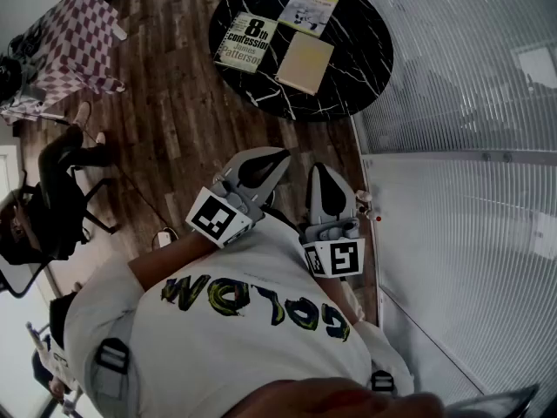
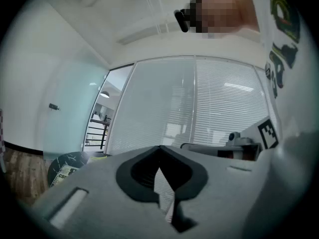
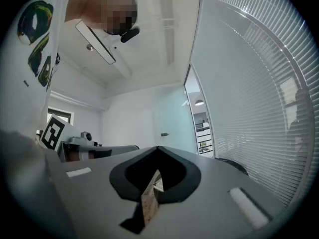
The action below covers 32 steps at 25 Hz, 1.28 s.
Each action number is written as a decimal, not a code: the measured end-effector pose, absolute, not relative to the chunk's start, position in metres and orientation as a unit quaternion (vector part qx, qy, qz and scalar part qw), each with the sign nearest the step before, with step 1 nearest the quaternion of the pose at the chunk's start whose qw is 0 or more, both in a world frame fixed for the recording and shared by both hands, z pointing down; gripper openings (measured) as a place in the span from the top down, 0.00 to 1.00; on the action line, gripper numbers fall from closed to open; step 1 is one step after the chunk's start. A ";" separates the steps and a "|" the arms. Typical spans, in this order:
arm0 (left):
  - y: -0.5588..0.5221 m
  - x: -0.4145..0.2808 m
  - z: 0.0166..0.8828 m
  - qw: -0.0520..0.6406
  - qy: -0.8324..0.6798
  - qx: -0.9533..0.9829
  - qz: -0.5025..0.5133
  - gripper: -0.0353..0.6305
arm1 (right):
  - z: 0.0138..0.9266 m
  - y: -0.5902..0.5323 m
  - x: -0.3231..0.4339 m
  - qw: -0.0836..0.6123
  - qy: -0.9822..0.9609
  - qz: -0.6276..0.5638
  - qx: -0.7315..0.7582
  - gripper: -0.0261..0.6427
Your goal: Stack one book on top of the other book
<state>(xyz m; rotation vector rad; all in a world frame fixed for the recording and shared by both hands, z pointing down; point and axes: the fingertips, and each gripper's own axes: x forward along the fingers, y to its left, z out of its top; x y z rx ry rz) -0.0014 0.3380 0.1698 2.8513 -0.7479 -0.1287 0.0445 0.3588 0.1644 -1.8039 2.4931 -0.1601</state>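
- 3 books lie flat on the round black table (image 1: 359,55) at the upper middle of the head view: the "8th confession" paperback (image 1: 246,42), a plain tan book (image 1: 305,62) just beside it, and a pale-covered book (image 1: 308,9) above them.
- The task names 2 books, so the wrong pair could get picked.
- The left gripper (image 1: 270,164) and right gripper (image 1: 325,174) sit at lower centre against the person's shirt, well apart from the table, jaws closed on nothing.
- Approaching with the jaws closed would likely shove a book across the slick top instead of pinching it.
- The books lie close together, so a nudged one could push its neighbour towards the rim.
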 end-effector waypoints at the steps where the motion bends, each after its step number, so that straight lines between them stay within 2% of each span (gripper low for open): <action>1: 0.339 -0.002 0.174 0.099 -0.255 0.961 -0.038 0.94 | 0.165 0.359 0.045 0.030 0.809 -0.053 -0.585 0.96; 22: 0.338 0.007 0.190 0.120 -0.285 0.951 -0.021 0.94 | 0.171 0.354 0.058 0.034 0.825 -0.069 -0.559 0.96; 32: 0.304 0.009 0.198 0.130 -0.294 0.947 -0.023 0.94 | 0.174 0.323 0.063 0.033 0.828 -0.071 -0.555 0.96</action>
